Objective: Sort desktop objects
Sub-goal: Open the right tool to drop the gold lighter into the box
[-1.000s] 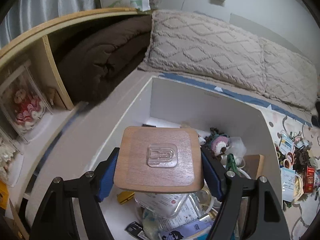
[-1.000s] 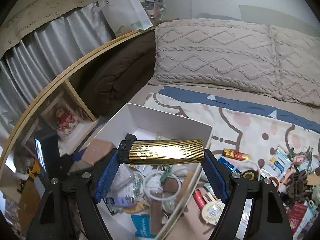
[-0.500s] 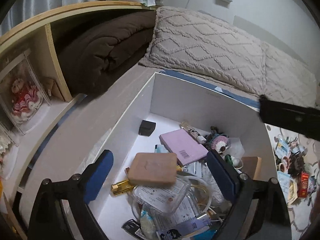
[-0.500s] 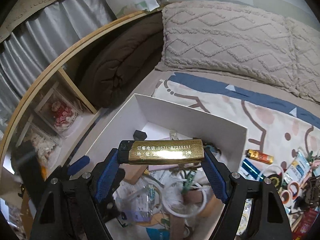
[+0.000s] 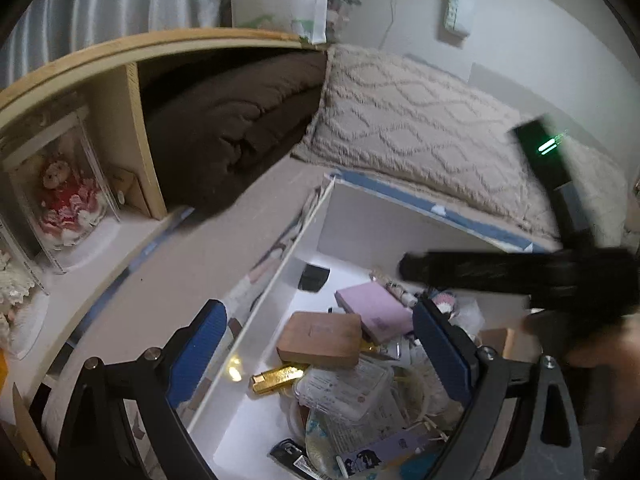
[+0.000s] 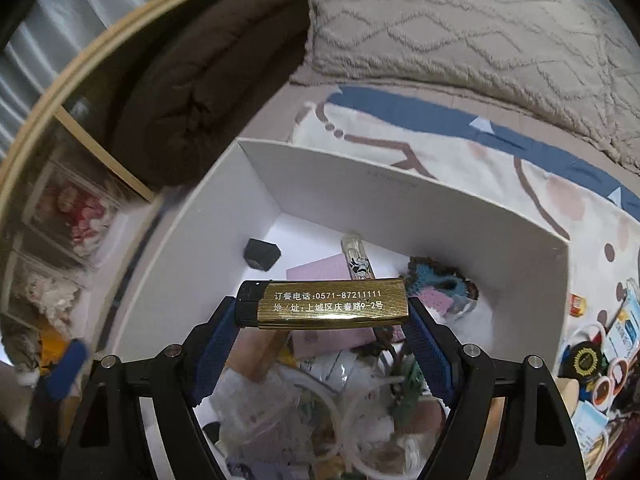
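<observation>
Two handheld grippers work over one white cardboard box [image 6: 400,196] that sits on a patterned bed cover.

The right gripper [image 6: 322,334] has its two blue-padded jaws pinching one gold lighter [image 6: 324,306] by its ends, so the lighter lies crosswise between the jaw tips, above the inside of the box. White printed characters and a phone number run along its gold side, and its black cap is at the left jaw.

The left gripper [image 5: 320,346] has its jaws spread wide with nothing between them. Its left jaw hangs outside the box's near wall [image 5: 260,328]; its right jaw is over the box contents. Between the jaws, down in the box, lie one square brown wooden block [image 5: 320,338] and, just below it, a second gold lighter [image 5: 276,378]. Past the jaw tips sit one pink notepad [image 5: 374,310] and one small black cube [image 5: 314,277].

One clear tube with a dark print [image 6: 357,258] lies beyond the held lighter, near the far wall. A loose pile of small items [image 6: 600,344] lies on the bed cover to the right of the box
</observation>
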Available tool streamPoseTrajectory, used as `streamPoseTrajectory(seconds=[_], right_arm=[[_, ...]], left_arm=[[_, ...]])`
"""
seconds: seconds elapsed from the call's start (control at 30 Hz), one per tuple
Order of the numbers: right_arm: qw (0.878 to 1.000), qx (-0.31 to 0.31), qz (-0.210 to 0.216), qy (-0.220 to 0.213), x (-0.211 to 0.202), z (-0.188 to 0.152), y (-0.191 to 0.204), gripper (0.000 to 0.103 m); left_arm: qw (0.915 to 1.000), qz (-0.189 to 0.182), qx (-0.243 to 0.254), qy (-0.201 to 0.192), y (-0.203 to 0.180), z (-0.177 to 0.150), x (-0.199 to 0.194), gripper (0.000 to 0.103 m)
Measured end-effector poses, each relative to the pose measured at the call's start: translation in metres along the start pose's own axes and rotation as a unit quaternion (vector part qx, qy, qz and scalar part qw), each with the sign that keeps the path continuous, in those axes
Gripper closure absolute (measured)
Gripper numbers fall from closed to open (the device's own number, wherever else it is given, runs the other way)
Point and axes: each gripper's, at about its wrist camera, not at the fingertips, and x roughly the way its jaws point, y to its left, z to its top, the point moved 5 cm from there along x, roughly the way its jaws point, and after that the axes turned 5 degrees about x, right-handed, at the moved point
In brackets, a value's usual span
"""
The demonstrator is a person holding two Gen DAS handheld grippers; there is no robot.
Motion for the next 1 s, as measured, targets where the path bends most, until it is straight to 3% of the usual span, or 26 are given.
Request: streamPoseTrajectory(seconds=[0.13, 0.43, 0.57, 0.77, 0.83, 0.87, 0.9, 1.0], right_arm=[[1.000, 0.000, -0.008, 0.017, 0.023, 0.000, 0.003, 0.021], [0.996, -0.050, -0.051, 0.045, 0.059, 0.007, 0.023, 0.021], [0.995, -0.071, -0.029, 0.056, 0.065, 0.004, 0.040, 0.021], [0.992, -0.111, -0.033, 0.051, 0.066, 0.005, 0.059, 0.021], [0.992, -0.113, -0.035, 0.045, 0.064, 0.005, 0.059, 0.015], [0.991, -0.117, -0.038, 0.045, 0.064, 0.005, 0.059, 0.004], [0.991, -0.122, -0.042, 0.043, 0.063, 0.004, 0.058, 0.000], [0.989, -0.131, -0.056, 0.043, 0.064, 0.004, 0.056, 0.000]], left_arm=[[0.9997, 0.017, -0.005, -0.019, 0.009, 0.003, -0.014, 0.008], [0.9984, 0.010, -0.014, -0.055, 0.014, 0.009, -0.038, 0.008], [0.9979, 0.013, -0.022, -0.060, 0.017, 0.010, -0.043, 0.008], [0.9971, 0.013, -0.024, -0.071, 0.017, 0.010, -0.053, 0.007], [0.9969, 0.017, -0.026, -0.072, 0.019, 0.010, -0.054, 0.007], [0.9968, 0.020, -0.028, -0.072, 0.020, 0.010, -0.054, 0.007], [0.9967, 0.022, -0.029, -0.072, 0.020, 0.011, -0.054, 0.007], [0.9968, 0.030, -0.026, -0.070, 0.019, 0.011, -0.053, 0.007]])
